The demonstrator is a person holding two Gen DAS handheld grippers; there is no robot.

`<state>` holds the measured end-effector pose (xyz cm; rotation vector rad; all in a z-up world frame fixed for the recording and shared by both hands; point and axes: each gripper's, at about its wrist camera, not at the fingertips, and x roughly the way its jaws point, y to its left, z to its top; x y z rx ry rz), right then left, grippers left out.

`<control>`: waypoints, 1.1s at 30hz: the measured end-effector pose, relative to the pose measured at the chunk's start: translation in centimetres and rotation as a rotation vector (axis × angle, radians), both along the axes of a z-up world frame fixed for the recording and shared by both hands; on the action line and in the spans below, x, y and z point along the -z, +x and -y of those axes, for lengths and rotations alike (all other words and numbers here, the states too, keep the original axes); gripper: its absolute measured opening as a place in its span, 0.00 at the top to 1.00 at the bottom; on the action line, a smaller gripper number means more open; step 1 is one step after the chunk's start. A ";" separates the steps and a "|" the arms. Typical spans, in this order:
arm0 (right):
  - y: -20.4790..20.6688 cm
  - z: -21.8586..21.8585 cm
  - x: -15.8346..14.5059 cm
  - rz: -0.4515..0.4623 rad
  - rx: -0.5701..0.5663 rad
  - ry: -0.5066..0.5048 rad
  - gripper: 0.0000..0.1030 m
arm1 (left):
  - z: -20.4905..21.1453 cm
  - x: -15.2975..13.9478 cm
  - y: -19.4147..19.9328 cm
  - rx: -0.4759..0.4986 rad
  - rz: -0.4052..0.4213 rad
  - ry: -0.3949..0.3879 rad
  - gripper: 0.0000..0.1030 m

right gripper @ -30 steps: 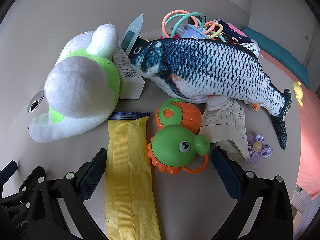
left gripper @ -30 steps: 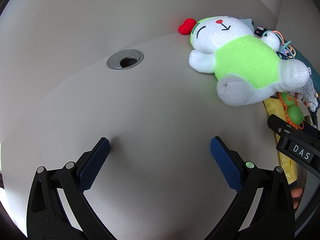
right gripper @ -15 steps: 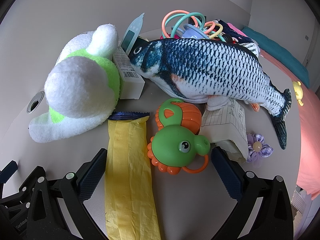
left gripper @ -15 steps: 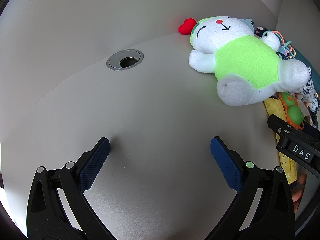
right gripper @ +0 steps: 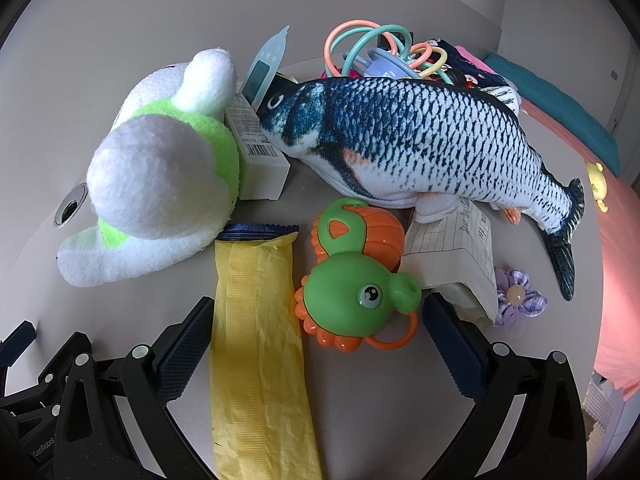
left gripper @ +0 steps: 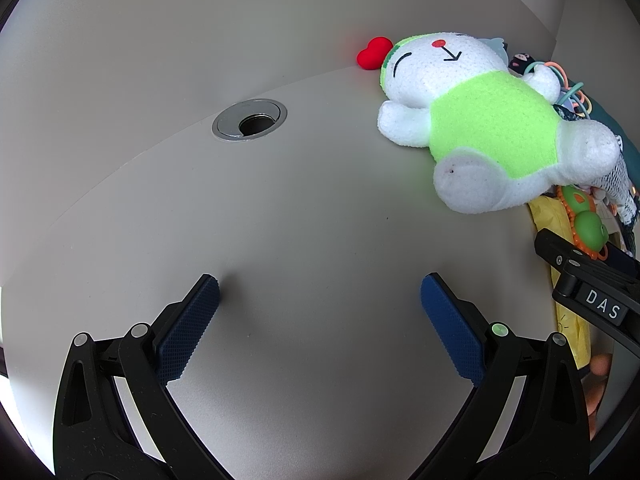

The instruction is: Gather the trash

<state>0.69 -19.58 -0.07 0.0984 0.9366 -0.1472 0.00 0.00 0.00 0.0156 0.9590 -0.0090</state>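
A long yellow wrapper (right gripper: 256, 340) with a blue sealed end lies flat on the grey table (right gripper: 352, 412), running between the fingers of my right gripper (right gripper: 316, 320), which is open. Folded paper (right gripper: 456, 256) is tucked under a plush fish (right gripper: 420, 136), beside the right finger. A white carton (right gripper: 260, 160) with a barcode lies behind the wrapper. My left gripper (left gripper: 320, 300) stands open over bare table (left gripper: 312, 216), holding nothing. In the left wrist view the wrapper (left gripper: 548, 216) shows at the far right, partly hidden by the right gripper's body (left gripper: 588, 280).
A white and green plush toy (right gripper: 160, 176) (left gripper: 488, 128) lies left of the wrapper. A green and orange rattle (right gripper: 356, 280) sits between the right fingers. Coloured rings (right gripper: 384, 52), a purple flower (right gripper: 516, 296) and pink cloth (right gripper: 604, 248) lie further right. A cable grommet (left gripper: 250, 120) is set in the table.
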 end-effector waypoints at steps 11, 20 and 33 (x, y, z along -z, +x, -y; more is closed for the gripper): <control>-0.6 0.2 -0.3 -0.006 -0.023 0.003 0.02 | -0.3 -0.2 -0.3 0.009 0.014 -0.041 0.06; -3.9 1.8 -3.5 0.055 -0.137 0.039 0.02 | 1.8 -3.7 -2.1 0.070 0.093 -0.003 0.06; -2.7 7.6 -9.2 0.126 -0.165 -0.001 0.02 | 6.4 -10.2 2.5 0.096 0.108 -0.099 0.06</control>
